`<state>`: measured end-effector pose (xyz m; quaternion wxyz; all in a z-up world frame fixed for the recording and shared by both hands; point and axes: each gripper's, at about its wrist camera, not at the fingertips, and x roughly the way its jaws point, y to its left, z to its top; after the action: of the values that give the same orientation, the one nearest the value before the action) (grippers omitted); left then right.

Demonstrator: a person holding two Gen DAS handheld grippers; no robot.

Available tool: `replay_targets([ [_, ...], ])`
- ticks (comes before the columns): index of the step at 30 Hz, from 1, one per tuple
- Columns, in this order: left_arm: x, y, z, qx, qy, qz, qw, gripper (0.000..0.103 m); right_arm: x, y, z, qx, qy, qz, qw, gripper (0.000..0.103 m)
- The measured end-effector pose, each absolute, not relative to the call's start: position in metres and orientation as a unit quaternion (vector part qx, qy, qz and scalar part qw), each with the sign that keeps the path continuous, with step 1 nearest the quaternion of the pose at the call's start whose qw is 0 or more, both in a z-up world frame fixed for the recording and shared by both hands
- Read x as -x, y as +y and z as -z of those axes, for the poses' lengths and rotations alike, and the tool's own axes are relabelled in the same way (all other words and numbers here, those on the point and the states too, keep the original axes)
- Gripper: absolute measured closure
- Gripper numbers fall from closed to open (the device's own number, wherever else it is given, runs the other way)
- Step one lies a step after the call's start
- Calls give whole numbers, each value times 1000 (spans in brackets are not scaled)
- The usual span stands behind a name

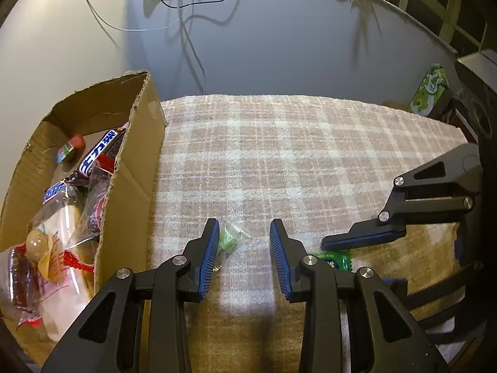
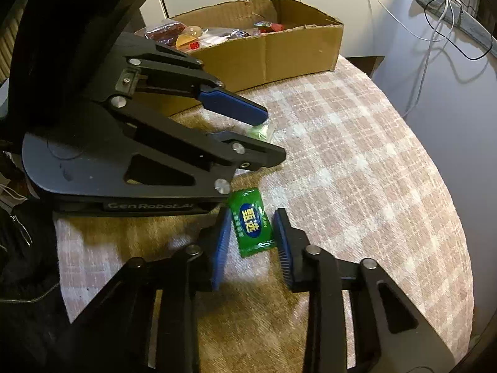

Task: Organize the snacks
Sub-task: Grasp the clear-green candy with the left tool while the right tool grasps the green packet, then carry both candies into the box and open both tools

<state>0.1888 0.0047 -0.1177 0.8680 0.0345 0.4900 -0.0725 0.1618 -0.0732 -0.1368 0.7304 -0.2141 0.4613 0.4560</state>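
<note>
A clear-wrapped green candy (image 1: 231, 237) lies on the plaid cloth (image 1: 295, 155) between the fingers of my left gripper (image 1: 243, 222). It rests against the left pad and stands clear of the right one, so this gripper is open. In the right wrist view a green packet (image 2: 251, 222) lies flat between the blue pads of my right gripper (image 2: 253, 213). The pads sit close on both sides without visibly squeezing it. My left gripper (image 2: 273, 135) shows there just beyond, over the candy (image 2: 262, 132). The cardboard box (image 1: 124, 186) of snacks stands to the left.
The box (image 2: 279, 49) holds several wrapped snacks. A green carton (image 1: 430, 93) and a black device (image 1: 475, 108) stand at the cloth's far right. Cables (image 1: 186, 31) hang on the wall behind. Dark fabric (image 2: 25, 248) lies at the table's near left.
</note>
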Motion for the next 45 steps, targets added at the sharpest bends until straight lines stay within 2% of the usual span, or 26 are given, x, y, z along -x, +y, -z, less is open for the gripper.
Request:
replay_targets([
  [15,-187,1,123,-65,502,57,860,69,-161,-90,136,218,457,-447,738,79],
  [18,-189,0,124,-55,502,66,861,81,-162,-97,136,209,455,-448,741,79],
  [22,-188,-8,124,-64,498,65,862,88,-163,-101,137,203,452,-450,743,80],
  [33,-181,-24,118,-48,488,81,868,89,-162,-117,129,180,449,-433,761,82],
  [45,-157,1,83,-18,452,99,886,89,-156,-117,95,178,436,-408,782,82],
])
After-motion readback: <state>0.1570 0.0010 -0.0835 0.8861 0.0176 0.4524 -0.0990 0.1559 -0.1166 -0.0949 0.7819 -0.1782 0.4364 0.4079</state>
